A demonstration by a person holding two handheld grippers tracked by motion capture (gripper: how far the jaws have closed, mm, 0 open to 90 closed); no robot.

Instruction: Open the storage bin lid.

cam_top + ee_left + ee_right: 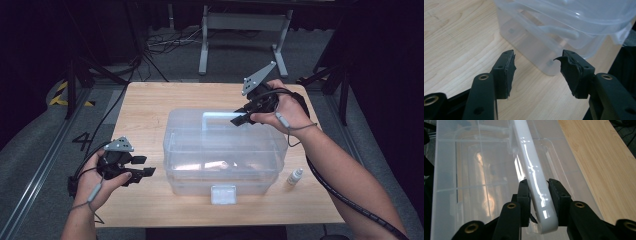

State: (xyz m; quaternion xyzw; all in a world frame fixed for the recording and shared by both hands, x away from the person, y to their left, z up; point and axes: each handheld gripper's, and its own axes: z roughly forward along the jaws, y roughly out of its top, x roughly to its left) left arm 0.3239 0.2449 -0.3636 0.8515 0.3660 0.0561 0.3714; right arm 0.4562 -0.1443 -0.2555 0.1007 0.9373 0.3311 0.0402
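Clearly the work in hand is centring on the clear plastic box (pixel 225 150), which is sitting in the middle of the wooden table (pixel 145 100) with its lid on and its white handle (pixel 534 182) standing up along the top. The right gripper (pixel 243 118) is straddling one end of that handle, its jaws closing in on either side of the bar; in the right gripper view the pads are lying against or just beside it, and whether they are truly pressing cannot be told for sure. The left gripper (pixel 537 66) is hovering near the box's left end with its jaws standing apart and nothing between them.

The box is looking light and nearly empty, with thin walls that are likely flexing under load. Its glossy handle is probably behaving as a slick surface, so a grip near the bend could be sliding. Taking hold at the middle of the handle would be keeping the box level; a lift from one end is risking a tilt. A small dropper bottle (pixel 295 176) is standing just beside the box's right front corner, and a white latch (pixel 223 194) is hanging at the front.
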